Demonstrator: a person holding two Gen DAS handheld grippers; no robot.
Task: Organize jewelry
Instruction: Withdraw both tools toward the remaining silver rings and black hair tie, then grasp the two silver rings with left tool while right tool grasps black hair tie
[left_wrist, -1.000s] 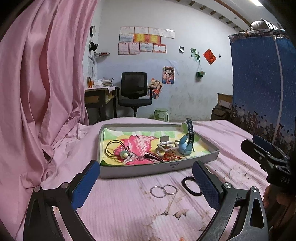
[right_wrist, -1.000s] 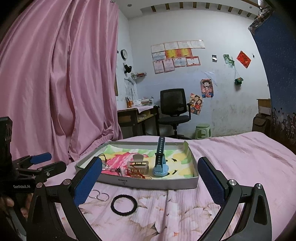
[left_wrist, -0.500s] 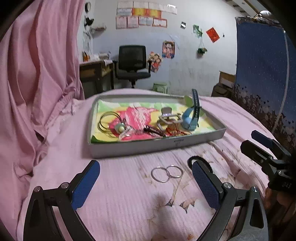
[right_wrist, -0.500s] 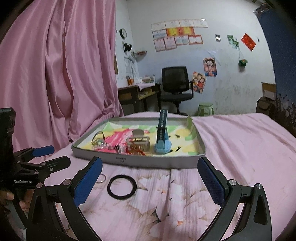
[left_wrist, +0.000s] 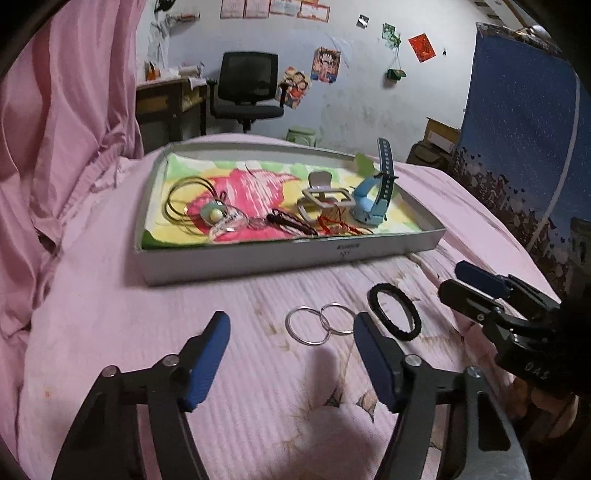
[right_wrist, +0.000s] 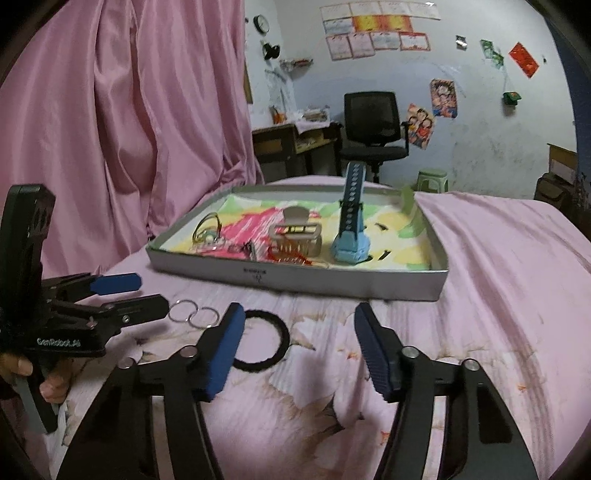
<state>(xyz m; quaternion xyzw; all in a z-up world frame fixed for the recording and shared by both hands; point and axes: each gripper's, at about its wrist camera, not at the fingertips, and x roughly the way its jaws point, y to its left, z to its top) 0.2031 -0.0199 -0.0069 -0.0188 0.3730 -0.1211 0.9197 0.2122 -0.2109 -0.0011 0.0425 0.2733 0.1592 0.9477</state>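
Two linked silver rings (left_wrist: 319, 326) (right_wrist: 191, 314) and a black hair tie (left_wrist: 394, 312) (right_wrist: 283, 338) lie on the pink bedspread in front of a shallow grey tray (left_wrist: 288, 258) (right_wrist: 332, 282). The tray holds a blue watch (left_wrist: 369, 206) (right_wrist: 351, 236), a beige claw clip (left_wrist: 325, 195), gold bangles (left_wrist: 183, 201) and small trinkets. My left gripper (left_wrist: 291, 325) (right_wrist: 153, 294) hovers just short of the rings, its jaws closing with nothing touching the pads. My right gripper (right_wrist: 300, 317) (left_wrist: 450, 279) is closing too, empty, and its left finger (right_wrist: 225, 343) covers part of the hair tie.
A pink curtain (left_wrist: 62, 110) hangs on the left of the bed. A blue patterned wardrobe (left_wrist: 524, 122) stands on the right. Behind the bed are a black office chair (left_wrist: 247, 88), a desk (left_wrist: 166, 99) and a green stool (left_wrist: 303, 134). A hand (right_wrist: 48, 376) holds the left gripper.
Both grippers have sunk and tipped down toward the bedspread, and the rings and hair tie now sit closer. Both pairs of jaws have narrowed markedly.
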